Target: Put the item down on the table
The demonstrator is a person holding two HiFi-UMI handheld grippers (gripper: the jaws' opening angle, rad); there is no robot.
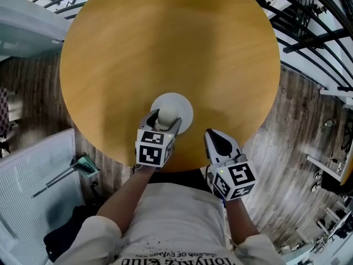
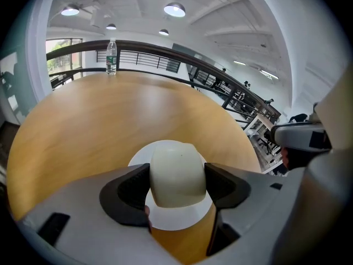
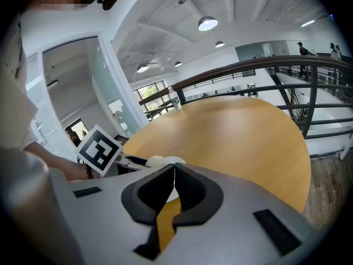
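Observation:
A cream rounded cup (image 2: pixel 177 173) sits between the jaws of my left gripper (image 2: pixel 177 187), which is shut on it. It hangs over a white saucer (image 2: pixel 182 217) near the round wooden table's (image 1: pixel 165 48) front edge. The head view shows the cup (image 1: pixel 166 115) above the saucer (image 1: pixel 181 105), with the left gripper (image 1: pixel 164 120) around it. Whether the cup touches the saucer I cannot tell. My right gripper (image 1: pixel 216 139) hovers at the table's near edge, right of the saucer, jaws shut on nothing. Its own view shows the jaws (image 3: pixel 174 170) pressed together.
A clear water bottle (image 2: pixel 111 57) stands at the table's far edge. Black railings (image 1: pixel 309 21) curve round behind the table. A white louvred panel (image 1: pixel 33 186) and a dark wood floor (image 1: pixel 292 131) lie below the table's rim.

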